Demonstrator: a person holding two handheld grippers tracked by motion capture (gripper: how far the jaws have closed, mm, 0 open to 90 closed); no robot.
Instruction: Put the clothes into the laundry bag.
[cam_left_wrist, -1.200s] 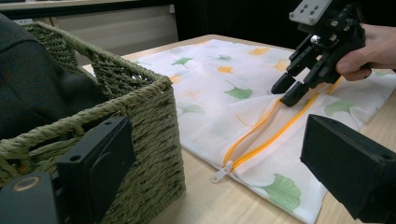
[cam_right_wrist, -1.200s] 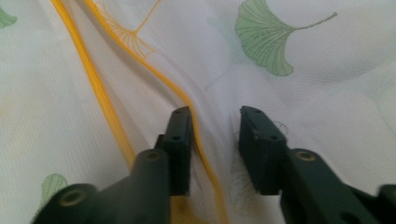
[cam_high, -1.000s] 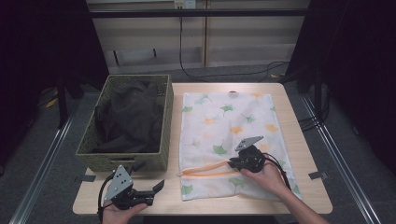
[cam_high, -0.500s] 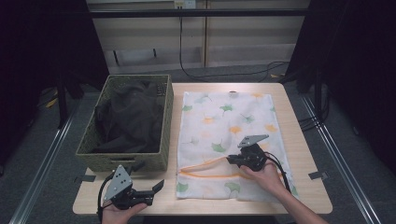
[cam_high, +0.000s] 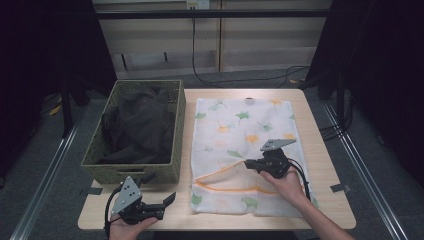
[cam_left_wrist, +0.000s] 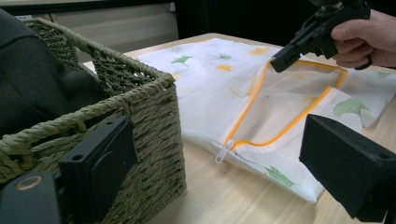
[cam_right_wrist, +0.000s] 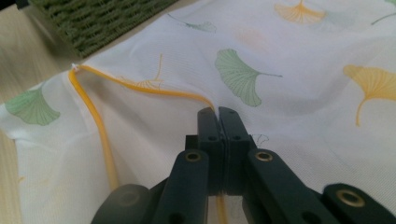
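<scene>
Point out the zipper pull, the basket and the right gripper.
zipper pull (cam_left_wrist: 223, 152): left gripper view, on the white tab.
basket (cam_high: 176, 131): high view, on its right rim.
right gripper (cam_right_wrist: 218, 112): right gripper view, at the shut jaw tips on the bag's orange edge.

Both tongs are showing black, angular bodies. The left tongs (cam_high: 169, 199) are wearing a grey three-cornered plate with small dark holes, and a black cable is looping from their back. The right tongs (cam_high: 248, 163) are carrying the same grey plate; their black jaws are showing round brass-coloured rivets. The forearms are showing no sleeves.
</scene>
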